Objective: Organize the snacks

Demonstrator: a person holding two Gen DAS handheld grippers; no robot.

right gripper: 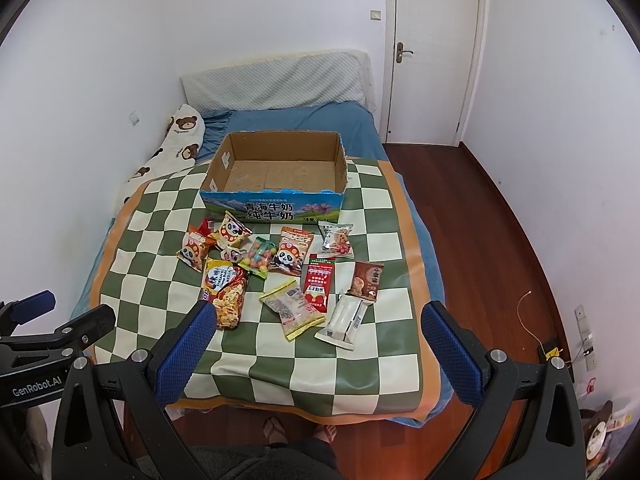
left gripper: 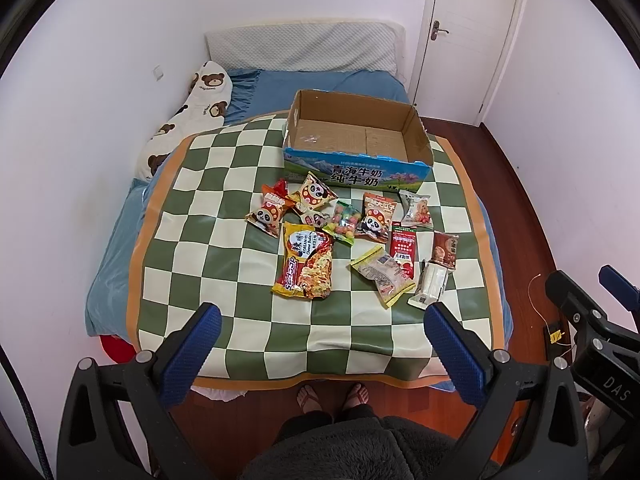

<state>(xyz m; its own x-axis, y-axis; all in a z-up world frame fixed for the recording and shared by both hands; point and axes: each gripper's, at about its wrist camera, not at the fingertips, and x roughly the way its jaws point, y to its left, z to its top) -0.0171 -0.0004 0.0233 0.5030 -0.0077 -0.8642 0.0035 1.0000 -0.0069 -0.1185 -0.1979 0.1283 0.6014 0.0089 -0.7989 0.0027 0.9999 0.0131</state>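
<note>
The cardboard box [left gripper: 356,136] sits open on the checkered mat [left gripper: 224,240], nothing inside it. The snack packets lie scattered on the mat just in front of the box: the noodle packet [left gripper: 306,266] nearest its left corner side, the white bar packet [right gripper: 344,318] farther out. Left gripper [left gripper: 322,354] and right gripper [right gripper: 316,352] both hover well short of the box, fingers spread wide, gripping nothing

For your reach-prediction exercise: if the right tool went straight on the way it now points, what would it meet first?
Probably the yellow-edged clear snack packet, which lies nearest the middle of the open right tool's view on the checkered mat. Depth is unclear, so it could land on bare mat first.
</note>
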